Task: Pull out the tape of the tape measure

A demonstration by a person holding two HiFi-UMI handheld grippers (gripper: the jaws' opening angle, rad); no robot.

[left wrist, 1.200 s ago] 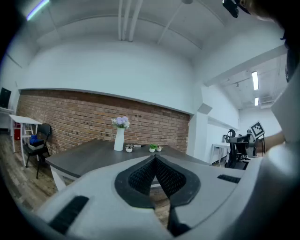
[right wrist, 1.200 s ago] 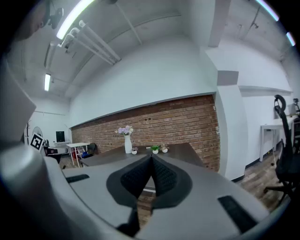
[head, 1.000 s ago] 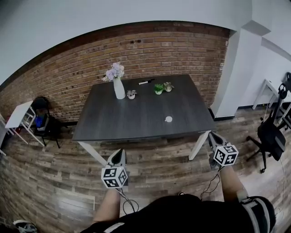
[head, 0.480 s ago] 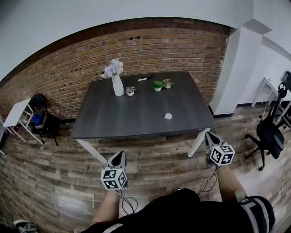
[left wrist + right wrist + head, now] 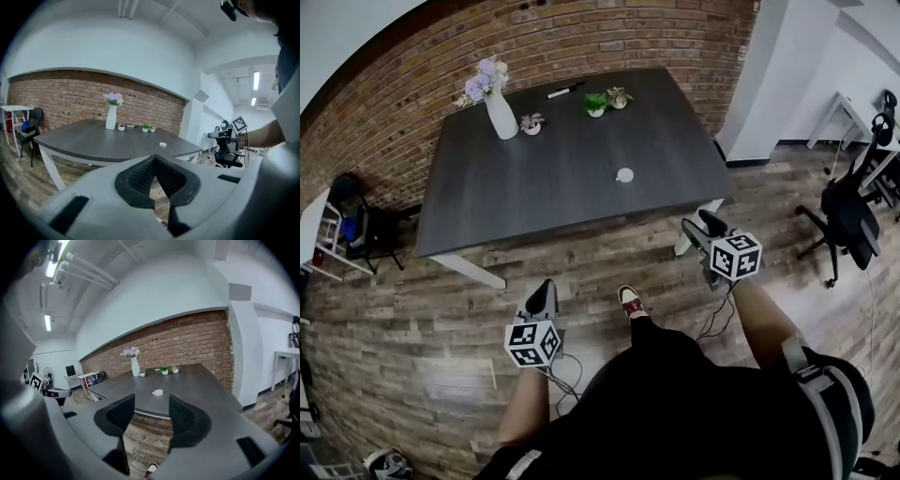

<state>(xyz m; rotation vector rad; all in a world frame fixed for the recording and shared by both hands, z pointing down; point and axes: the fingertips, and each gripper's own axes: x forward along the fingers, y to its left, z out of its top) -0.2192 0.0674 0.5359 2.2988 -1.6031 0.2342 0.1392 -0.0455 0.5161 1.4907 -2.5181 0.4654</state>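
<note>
Tape measure (image 5: 624, 174), a small white round case, is lying on the dark table (image 5: 534, 202) toward its near-right part, well apart from both grippers. L gripper (image 5: 546, 286) is hanging over the wood floor in front of the table, jaws pressed together w/ nothing btwn them. R gripper (image 5: 698, 225) is pointing near the table's near-right corner; its jaws have just been opening and are standing spread, nothing btwn them. White vase (image 5: 501, 116) w/ flowers is standing far-left.

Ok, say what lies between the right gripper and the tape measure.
In the head view, only bare table lies between the tape measure and the right gripper, whose empty jaws have just been opening.
</note>
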